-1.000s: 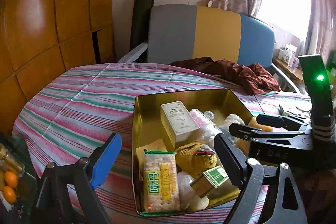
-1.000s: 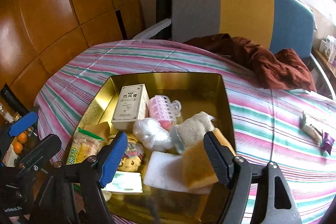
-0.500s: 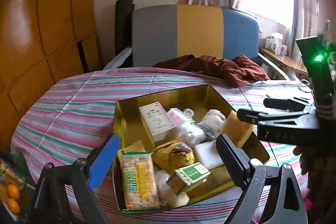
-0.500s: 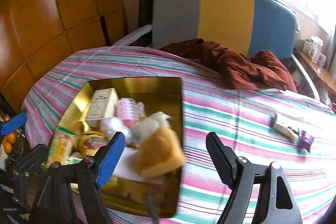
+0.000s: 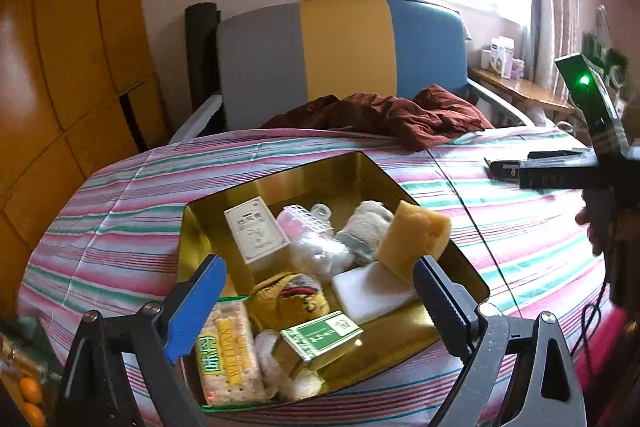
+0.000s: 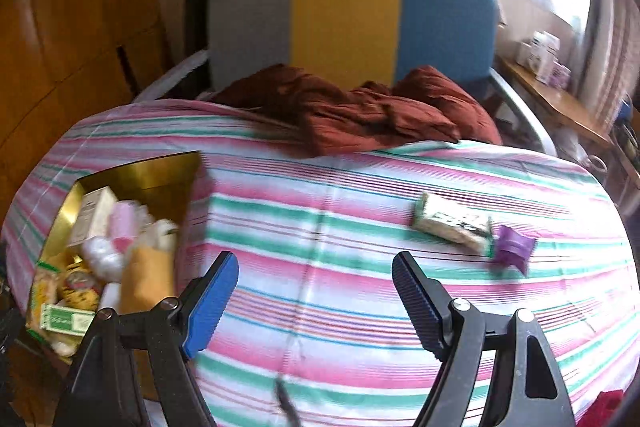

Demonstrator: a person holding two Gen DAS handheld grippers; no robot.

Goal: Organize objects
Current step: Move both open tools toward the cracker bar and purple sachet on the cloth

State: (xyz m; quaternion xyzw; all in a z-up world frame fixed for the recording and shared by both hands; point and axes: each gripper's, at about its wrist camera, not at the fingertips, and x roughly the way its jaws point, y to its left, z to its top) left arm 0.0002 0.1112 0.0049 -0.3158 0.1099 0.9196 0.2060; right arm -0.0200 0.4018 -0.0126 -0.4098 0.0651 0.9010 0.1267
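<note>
Gold tin (image 5: 360, 171) sits on the striped cloth (image 5: 120, 211), packed with a sponge (image 5: 412, 235), white box (image 5: 256, 231), crackers (image 5: 228, 351) and green box (image 5: 320, 333); the left wrist view shows these sharply, under the left gripper (image 5: 316, 299), its jaws spread and empty. Only the right wrist view shows a packet (image 6: 452, 219) and purple sachet (image 6: 512, 247) touching on the cloth, well apart from the tin. The right gripper (image 6: 316, 287) is spread, nothing between its jaws.
</note>
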